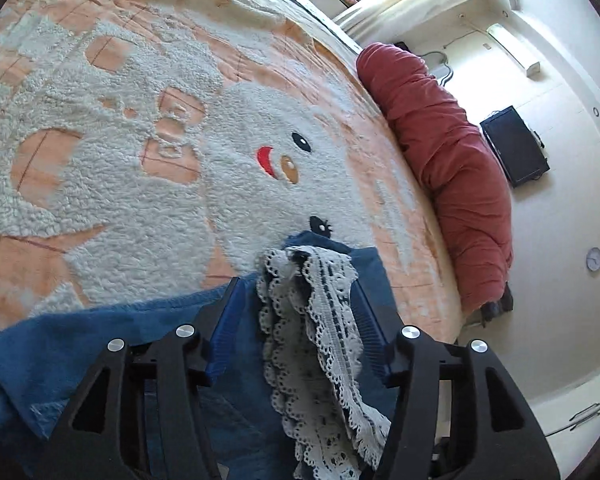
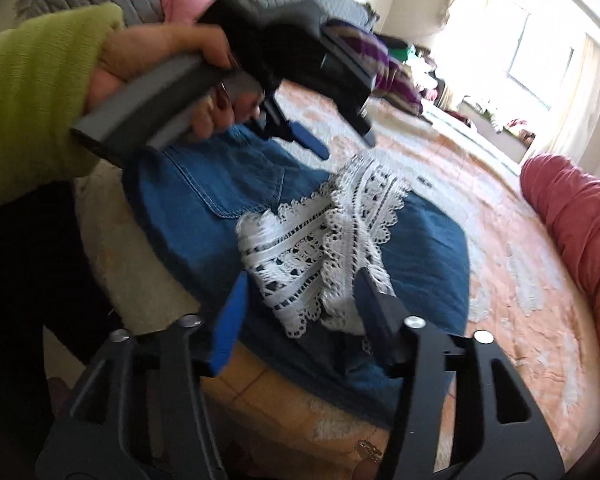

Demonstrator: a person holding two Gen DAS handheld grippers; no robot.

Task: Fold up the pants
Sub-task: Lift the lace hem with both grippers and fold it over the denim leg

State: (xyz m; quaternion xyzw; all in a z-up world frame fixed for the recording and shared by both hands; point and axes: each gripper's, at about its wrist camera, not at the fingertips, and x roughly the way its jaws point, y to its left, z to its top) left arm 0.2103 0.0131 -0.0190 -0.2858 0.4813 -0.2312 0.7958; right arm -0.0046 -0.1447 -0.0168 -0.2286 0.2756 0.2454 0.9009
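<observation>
Between the spread jaws of the right gripper (image 2: 300, 304) lie the pants (image 2: 228, 184), blue denim w/ white lace trim (image 2: 320, 240), bunched into a compact pad on the bed (image 2: 500, 300) near its edge. Looks mostly folded, maybe 1 tidy-up fold left. Left gripper (image 1: 296, 312): jaws wide too, lace hem draped between them, denim just below; neither pair clamps anything.
</observation>
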